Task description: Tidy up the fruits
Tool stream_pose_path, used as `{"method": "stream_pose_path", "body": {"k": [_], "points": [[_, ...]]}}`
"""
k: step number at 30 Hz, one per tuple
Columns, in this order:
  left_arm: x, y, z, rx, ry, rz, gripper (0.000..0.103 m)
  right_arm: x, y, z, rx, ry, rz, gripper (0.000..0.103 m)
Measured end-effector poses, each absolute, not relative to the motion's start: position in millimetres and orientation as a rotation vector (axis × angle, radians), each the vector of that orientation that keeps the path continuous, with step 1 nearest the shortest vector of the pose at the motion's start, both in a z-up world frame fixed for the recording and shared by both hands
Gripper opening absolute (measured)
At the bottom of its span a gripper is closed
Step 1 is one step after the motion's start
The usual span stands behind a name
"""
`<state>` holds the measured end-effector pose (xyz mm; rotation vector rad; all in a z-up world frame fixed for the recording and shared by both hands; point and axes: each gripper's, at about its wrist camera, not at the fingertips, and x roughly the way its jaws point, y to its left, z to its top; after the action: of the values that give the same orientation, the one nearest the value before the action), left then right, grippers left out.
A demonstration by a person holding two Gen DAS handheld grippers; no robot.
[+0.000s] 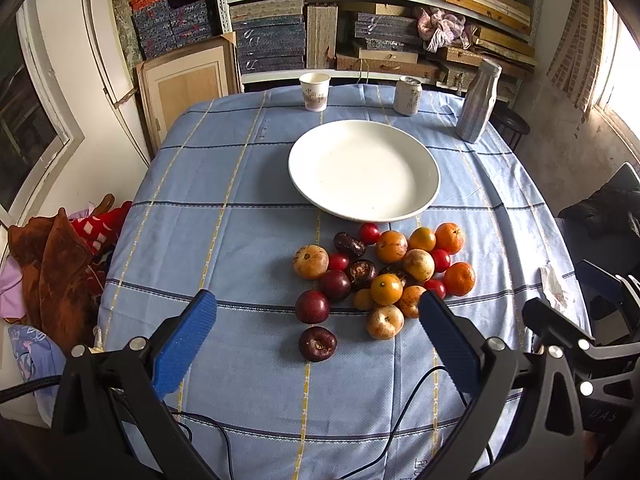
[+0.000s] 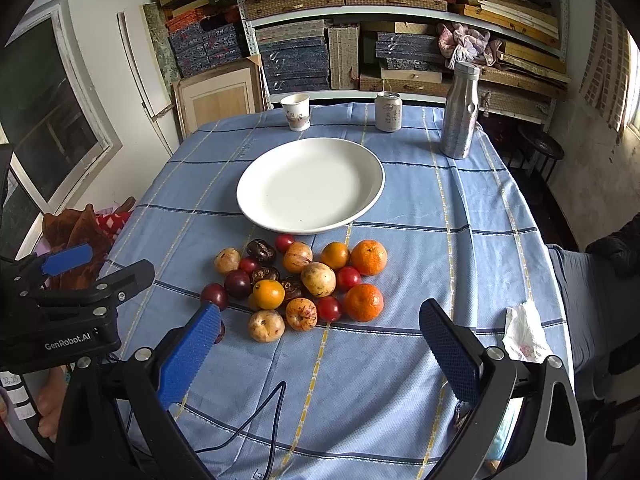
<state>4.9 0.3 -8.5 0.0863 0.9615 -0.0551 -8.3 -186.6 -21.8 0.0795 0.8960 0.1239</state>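
A heap of fruit lies on the blue checked tablecloth: oranges, yellow-brown round fruits, dark plums and small red tomatoes. The heap also shows in the right wrist view. A white empty plate sits just beyond it, seen too in the right wrist view. My left gripper is open and empty, hovering above the near plums. My right gripper is open and empty, near the front of the heap. The left gripper shows at the left of the right wrist view.
A paper cup, a can and a metal bottle stand at the table's far edge. A crumpled tissue lies at the right. A black cable runs over the near cloth. Shelves of boxes stand behind.
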Motion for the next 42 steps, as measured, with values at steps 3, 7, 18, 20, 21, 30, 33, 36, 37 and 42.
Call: {"method": "stream_pose_path", "body": {"k": [3,7,18,20,21,30,33,36,37,42], "points": [[5.0,-0.6,-9.0,0.09,0.969,-0.065,0.099,-8.1,-186.2,-22.2,0.08,0.899,0.125,0.1],[4.7,-0.2,-8.8,0.094,0.964,-0.072,0.099,-8.8,-185.0,-22.3,0.084,0.901,0.137,0.1],[3.4,-1.7,-8.0,0.098,0.966,-0.081,0.099,-11.4,-187.8,-21.4,0.088,0.894,0.135,0.1],[3.2,-2.5,-8.0,0.099,0.967,-0.084,0.099,-12.2,-187.2,-20.8,0.087,0.892,0.136,0.1],[3.3,-2.4,-8.1,0.098,0.967,-0.085,0.099,-12.6,-187.2,-20.6,0.087,0.891,0.136,0.1],[3.1,-3.0,-7.7,0.097,0.967,-0.088,0.099,-14.2,-187.4,-19.0,0.088,0.883,0.13,0.1],[3.0,-3.6,-8.1,0.098,0.967,-0.089,0.099,-14.4,-188.2,-18.4,0.089,0.884,0.126,0.1],[3.2,-4.4,-7.9,0.098,0.967,-0.091,0.099,-14.8,-188.5,-17.5,0.088,0.881,0.125,0.1],[3.1,-4.7,-7.8,0.097,0.967,-0.091,0.099,-14.9,-188.5,-17.5,0.087,0.88,0.125,0.1],[3.2,-4.3,-7.9,0.098,0.968,-0.091,0.099,-15.3,-188.4,-17.1,0.087,0.88,0.125,0.1]]}}
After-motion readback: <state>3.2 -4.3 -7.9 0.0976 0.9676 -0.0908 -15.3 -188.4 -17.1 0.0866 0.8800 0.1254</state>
